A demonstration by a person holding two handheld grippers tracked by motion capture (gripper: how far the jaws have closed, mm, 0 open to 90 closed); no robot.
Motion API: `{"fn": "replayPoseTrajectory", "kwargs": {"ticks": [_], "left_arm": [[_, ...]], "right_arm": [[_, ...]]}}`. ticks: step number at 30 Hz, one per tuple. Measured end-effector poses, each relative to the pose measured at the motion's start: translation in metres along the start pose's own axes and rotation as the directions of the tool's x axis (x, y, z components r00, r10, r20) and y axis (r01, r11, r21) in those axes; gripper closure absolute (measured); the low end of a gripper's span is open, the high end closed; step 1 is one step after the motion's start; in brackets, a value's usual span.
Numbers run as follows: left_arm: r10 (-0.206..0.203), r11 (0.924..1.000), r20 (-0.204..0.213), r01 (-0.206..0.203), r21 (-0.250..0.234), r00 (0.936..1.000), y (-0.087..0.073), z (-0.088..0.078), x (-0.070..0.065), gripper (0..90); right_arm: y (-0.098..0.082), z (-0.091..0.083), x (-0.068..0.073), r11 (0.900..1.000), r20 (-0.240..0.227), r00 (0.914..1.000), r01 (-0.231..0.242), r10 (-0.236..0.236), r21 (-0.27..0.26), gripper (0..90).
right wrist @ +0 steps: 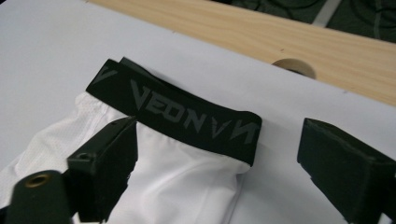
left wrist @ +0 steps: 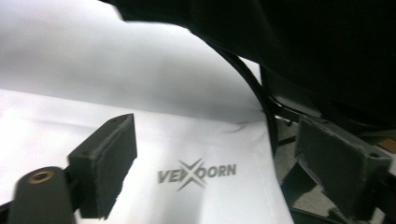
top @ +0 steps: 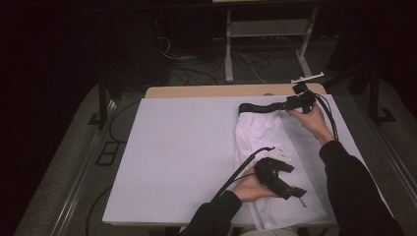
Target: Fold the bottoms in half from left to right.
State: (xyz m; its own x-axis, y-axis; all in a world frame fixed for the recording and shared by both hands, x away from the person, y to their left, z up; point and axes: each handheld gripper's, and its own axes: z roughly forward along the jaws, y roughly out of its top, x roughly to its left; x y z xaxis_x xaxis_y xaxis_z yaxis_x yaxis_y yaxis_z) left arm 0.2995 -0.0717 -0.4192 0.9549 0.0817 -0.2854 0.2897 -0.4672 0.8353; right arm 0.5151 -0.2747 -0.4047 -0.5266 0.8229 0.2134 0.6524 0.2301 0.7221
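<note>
Where the white board (top: 187, 147) covers the table (top: 206, 91), one pair of white shorts (top: 275, 162) lies folded lengthwise along its right half, waistband at the far end and hem toward the person. One black waistband (right wrist: 182, 114) with grey lettering runs across the far end, lying flat on the board, and one grey logo (left wrist: 197, 173) is printed near the hem. Two grippers are over the garment. At the near end the left gripper (top: 290, 189) sits just above the hem corner, and in the left gripper view its jaws stand wide apart with the logo showing between them and nothing pinched. At the far end the right gripper (top: 301, 101) hovers by the waistband; in the right gripper view its jaws are likewise spread wide, the waistband lying beyond and between them, untouched by either pad. Two dark sleeves reach in from the near edge, one hand on each gripper. Beyond the board one strip of bare wood shows.
</note>
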Motion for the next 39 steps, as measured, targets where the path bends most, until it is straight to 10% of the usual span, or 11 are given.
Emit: {"fn": "replayPoseTrajectory", "kwargs": {"ticks": [26, 39], "left_arm": [[-0.033, 0.9992, -0.149, 0.029, -0.028, 0.9882, 0.003, -0.049, 0.024, 0.0], [-0.096, 0.9936, -0.239, 0.078, -0.082, 0.9664, 0.003, -0.077, 0.049, 0.0]], "right_arm": [[-0.015, -0.029, 0.025, 0.997, -0.026, 0.9995, 0.016, -0.018, -0.075, 0.0], [-0.026, -0.03, 0.028, 0.997, -0.032, 0.9993, 0.018, -0.02, -0.072, 0.0]]}}
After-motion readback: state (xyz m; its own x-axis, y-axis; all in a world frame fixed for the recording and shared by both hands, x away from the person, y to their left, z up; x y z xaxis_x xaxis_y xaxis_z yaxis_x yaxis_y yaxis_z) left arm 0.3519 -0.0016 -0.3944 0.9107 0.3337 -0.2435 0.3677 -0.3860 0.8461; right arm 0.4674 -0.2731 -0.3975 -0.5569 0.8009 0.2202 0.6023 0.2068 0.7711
